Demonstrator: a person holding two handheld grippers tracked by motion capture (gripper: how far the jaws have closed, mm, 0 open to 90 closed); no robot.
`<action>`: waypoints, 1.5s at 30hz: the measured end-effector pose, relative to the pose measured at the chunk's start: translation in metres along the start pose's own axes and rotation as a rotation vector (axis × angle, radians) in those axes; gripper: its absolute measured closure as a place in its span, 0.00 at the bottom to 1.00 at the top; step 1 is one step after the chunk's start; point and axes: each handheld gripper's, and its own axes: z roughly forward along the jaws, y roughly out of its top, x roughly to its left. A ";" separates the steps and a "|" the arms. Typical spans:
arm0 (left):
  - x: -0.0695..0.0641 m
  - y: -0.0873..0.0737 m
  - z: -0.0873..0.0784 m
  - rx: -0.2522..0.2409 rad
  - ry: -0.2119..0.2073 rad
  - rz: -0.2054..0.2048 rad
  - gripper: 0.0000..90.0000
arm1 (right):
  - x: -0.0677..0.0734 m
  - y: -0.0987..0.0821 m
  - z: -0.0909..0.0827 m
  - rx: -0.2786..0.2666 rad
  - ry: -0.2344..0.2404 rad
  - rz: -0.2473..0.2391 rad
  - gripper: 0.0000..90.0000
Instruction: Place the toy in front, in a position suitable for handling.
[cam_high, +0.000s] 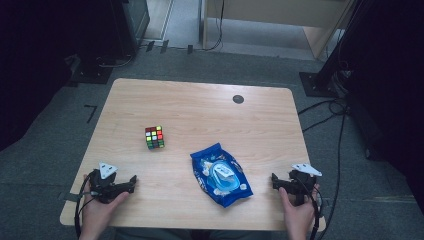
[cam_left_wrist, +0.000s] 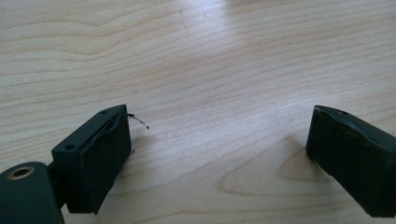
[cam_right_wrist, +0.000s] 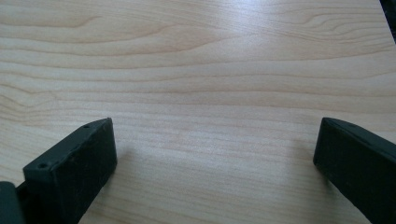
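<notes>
High view first: the wooden table (cam_high: 200, 107) spreads wide, the blue wet-wipes pack (cam_high: 221, 175) lying near its front edge between both grippers, the scrambled puzzle cube (cam_high: 154, 137) farther back. Left gripper (cam_high: 131, 181) and right gripper (cam_high: 276, 181) rest low on the wood, jaws spread wide, gripping nothing.

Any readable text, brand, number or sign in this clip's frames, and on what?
None can be read.
Blue packet: white print and a pale flap label, too small and blurred to read.
Puzzle cube: coloured squares only, no writing.
Wooden table: bare grain and a dark round mark, no text.
</notes>
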 end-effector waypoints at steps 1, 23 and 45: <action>0.001 0.000 -0.001 0.006 0.003 -0.001 0.07 | 0.000 0.000 0.000 -0.001 0.000 0.018 0.00; 0.002 -0.001 -0.003 -0.002 0.007 -0.004 0.14 | 0.076 0.032 -0.040 -0.185 0.225 -0.083 0.44; 0.001 -0.001 -0.002 -0.012 0.000 0.002 0.14 | 0.121 0.046 0.026 0.067 0.327 -0.165 0.91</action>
